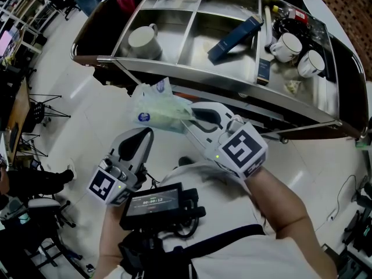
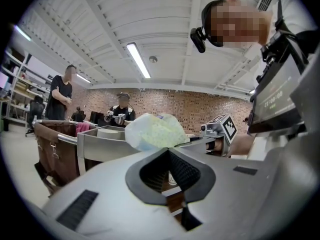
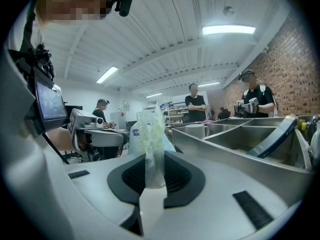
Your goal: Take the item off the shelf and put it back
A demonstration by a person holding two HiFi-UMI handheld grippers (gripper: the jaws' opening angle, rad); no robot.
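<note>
A pale green plastic packet (image 1: 160,110) hangs in the air just in front of the steel shelf's (image 1: 192,68) near rim. My right gripper (image 1: 189,121) is shut on the packet's edge. In the right gripper view the packet (image 3: 150,134) stands upright, pinched between the pads of the right gripper (image 3: 152,176), with the shelf (image 3: 240,149) to its right. My left gripper (image 1: 142,135) sits lower and to the left, away from the shelf, shut with nothing in it. From the left gripper (image 2: 172,171) I see the packet (image 2: 155,131) ahead of it.
The shelf's compartments hold a white mug (image 1: 142,41), a dark blue box (image 1: 235,38), a small blue box (image 1: 263,71) and two white cups (image 1: 285,47). A brown bag (image 2: 55,149) hangs at the shelf's left end. Several people stand behind it. Chairs (image 1: 35,115) are at left.
</note>
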